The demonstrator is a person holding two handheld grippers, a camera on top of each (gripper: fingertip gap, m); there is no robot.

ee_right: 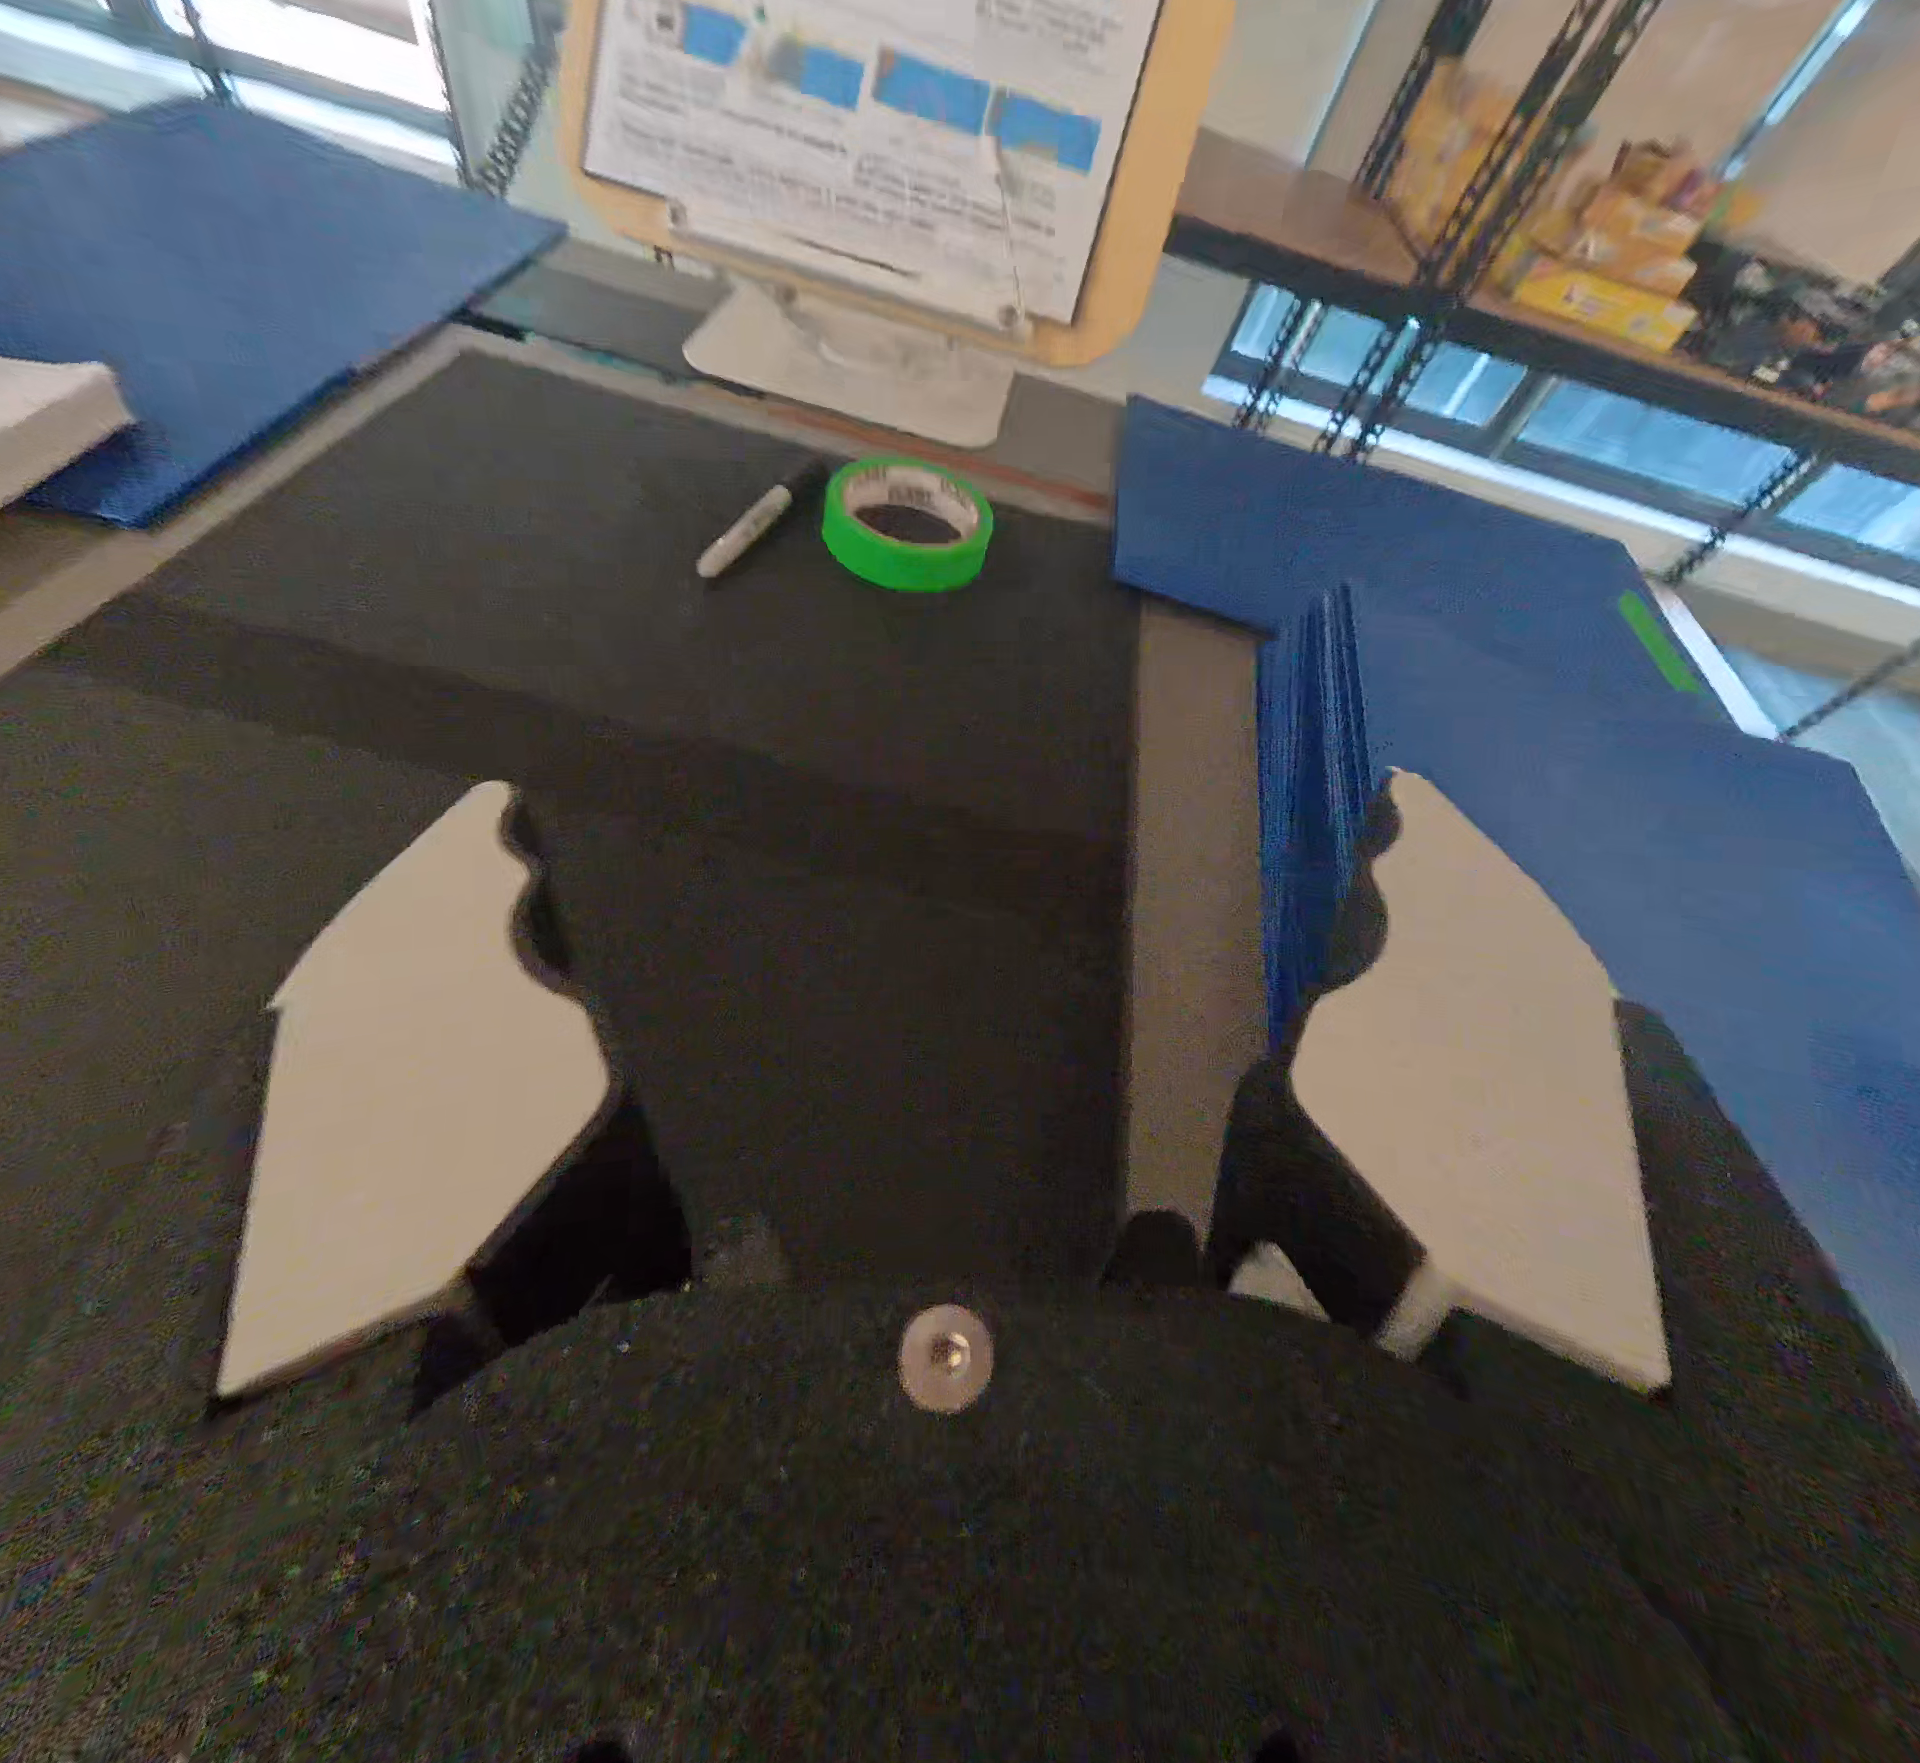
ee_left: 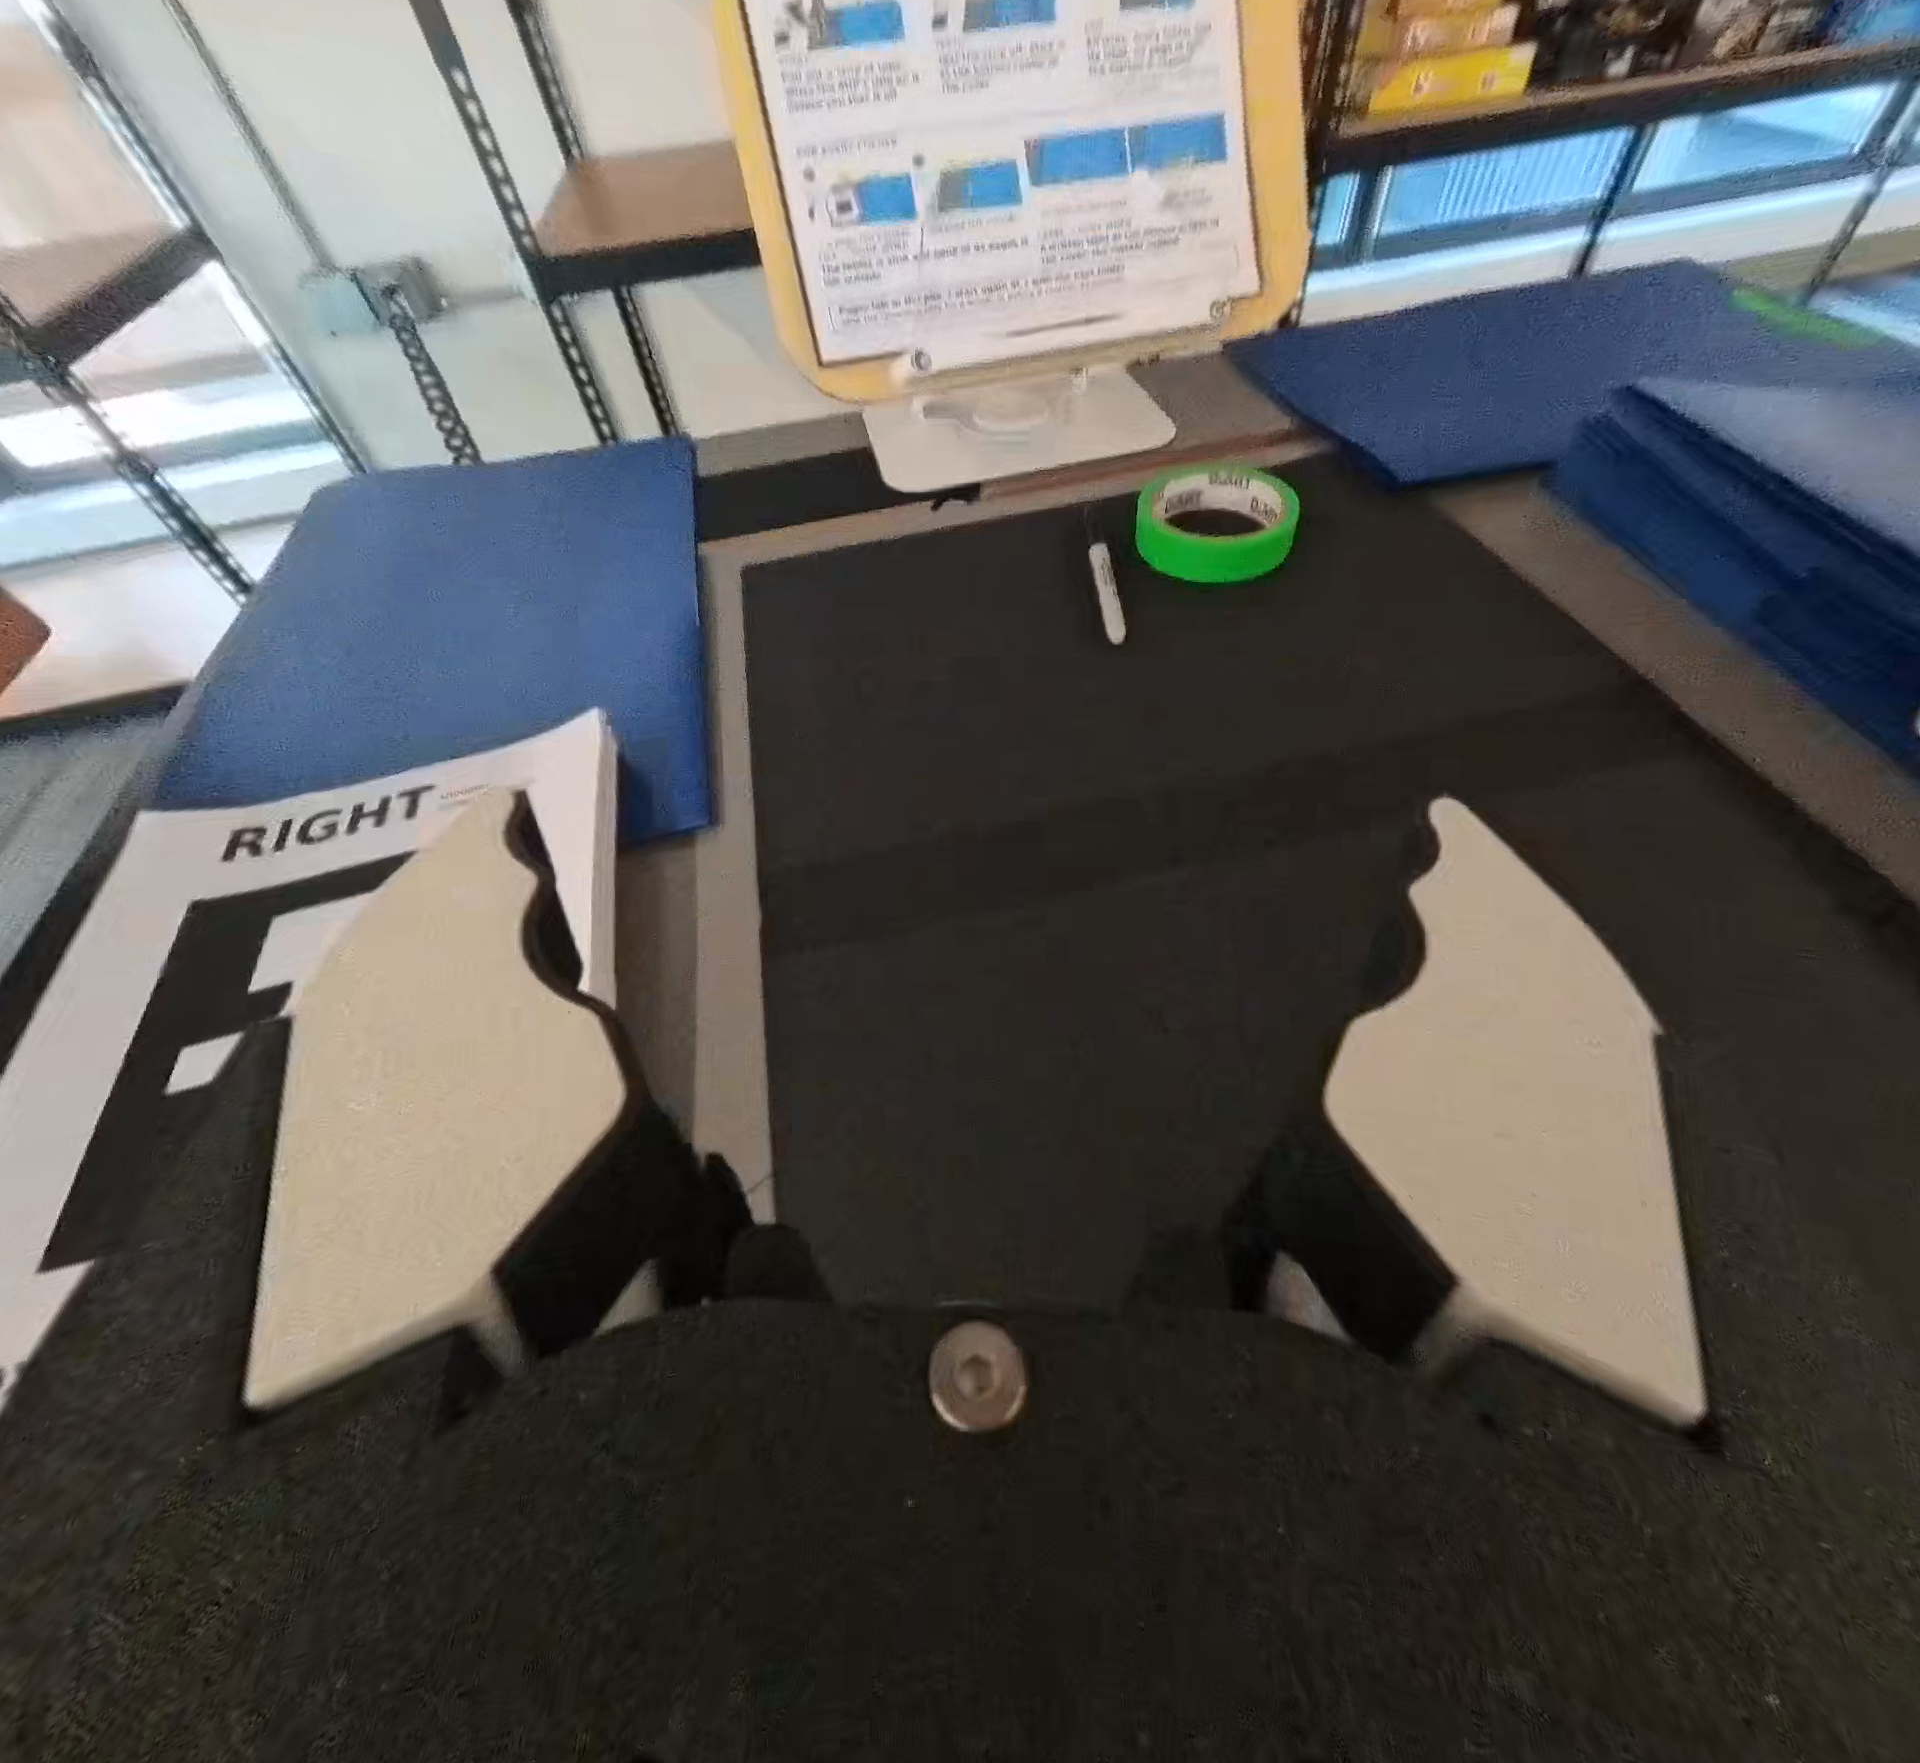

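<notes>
I am holding my left gripper over the black mat, its fingers spread wide and gripping nothing. At 9 o'clock of it a white box with black print is lying on the bench, partly behind my left finger, and beyond it at 10 o'clock a blue sheet is lying flat. At 12 o'clock a green tape roll is sitting on the mat with a marker just beside it at its 9 o'clock, apart from it. Behind them an instruction sheet is standing on a stand.

I am holding my right gripper over the same mat, fingers also spread wide and empty. Its right finger is hovering by the edge of a blue stack at 2 o'clock; whether they are touching I cannot tell. The tape and marker are lying at 12 o'clock, well apart from my fingers.
</notes>
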